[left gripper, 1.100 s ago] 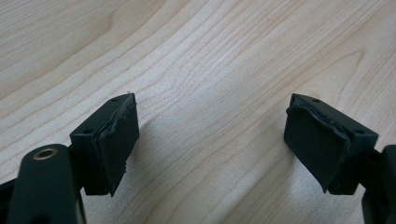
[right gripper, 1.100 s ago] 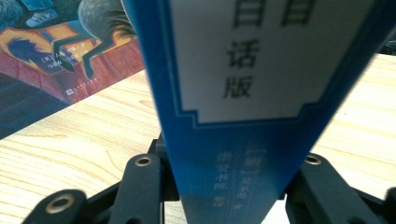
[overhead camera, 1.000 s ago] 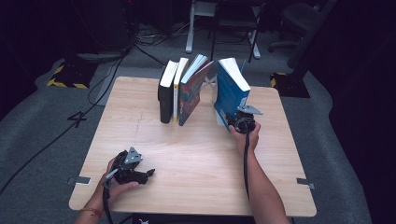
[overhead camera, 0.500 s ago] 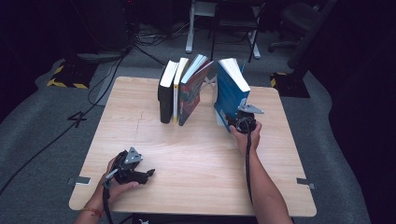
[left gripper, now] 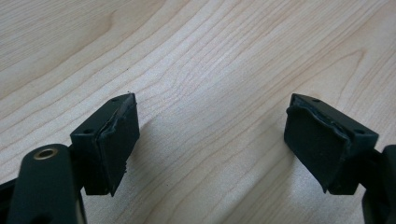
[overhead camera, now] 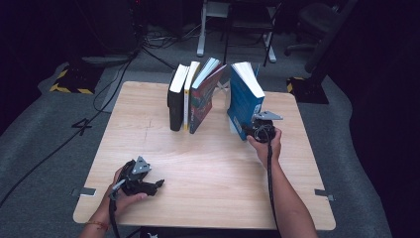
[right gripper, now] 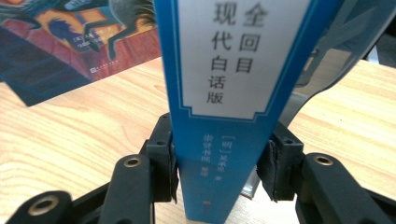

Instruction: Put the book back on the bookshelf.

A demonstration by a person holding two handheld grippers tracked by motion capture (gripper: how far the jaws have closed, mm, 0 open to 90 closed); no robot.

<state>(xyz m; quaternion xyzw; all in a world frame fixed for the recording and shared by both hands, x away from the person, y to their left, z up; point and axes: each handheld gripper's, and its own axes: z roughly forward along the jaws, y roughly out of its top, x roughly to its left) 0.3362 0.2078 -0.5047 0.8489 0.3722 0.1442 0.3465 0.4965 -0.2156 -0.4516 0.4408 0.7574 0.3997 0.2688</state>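
The blue book [overhead camera: 243, 101] is seen standing upright on the wooden desk [overhead camera: 208, 163], at about two o'clock from the desk's middle in the high view, its spine turned toward the person. The right gripper [overhead camera: 257, 130] is held against the lower end of that spine, at the book's five o'clock. In the right gripper view the spine [right gripper: 233, 93] is flanked by the two black fingers [right gripper: 161, 158]; the left pad appears to lie against the cover, while a thin gap seems to be left at the right pad, and the jaws have just been opening with the book between them. A row of three other books [overhead camera: 190, 96] is stood at about twelve o'clock, well apart from the blue one, the nearest of them tilted. The left gripper [overhead camera: 143, 184] is rested on the desk at about seven o'clock, its fingers [left gripper: 114, 140] spread wide over bare wood, with nothing between them.
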